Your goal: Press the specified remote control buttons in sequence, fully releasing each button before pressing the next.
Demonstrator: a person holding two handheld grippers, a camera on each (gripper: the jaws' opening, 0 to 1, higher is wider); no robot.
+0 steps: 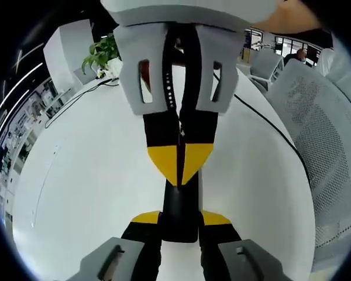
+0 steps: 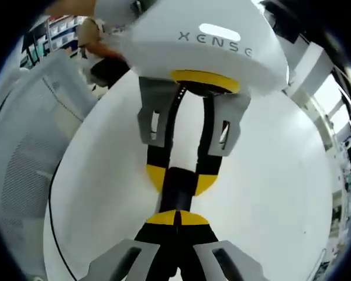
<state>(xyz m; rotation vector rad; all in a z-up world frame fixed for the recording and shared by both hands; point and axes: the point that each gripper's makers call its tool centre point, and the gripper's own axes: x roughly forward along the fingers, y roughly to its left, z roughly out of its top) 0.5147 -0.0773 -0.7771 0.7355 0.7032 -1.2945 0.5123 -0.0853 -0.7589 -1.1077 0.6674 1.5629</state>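
I'm seeing open white worktop [image 1: 76,193] all round. Left gripper [image 1: 180,225] is clamping the black remote [image 1: 180,219]. Right gripper [image 2: 176,218], jaws closed together, is touching its end.

Big white table [image 1: 82,193] takes up most of the space, with a black cable [image 1: 269,126] trailing across it, a leafy green plant [image 1: 102,52] at the far edge, and a white mesh-back chair [image 1: 330,152] just beside the table

The remote control [image 1: 179,213] shows as a plain dark slab between the fingertips [image 1: 146,218], its buttons impossible to make out. Beyond the opposite gripper [image 2: 176,175], its far end is hidden.
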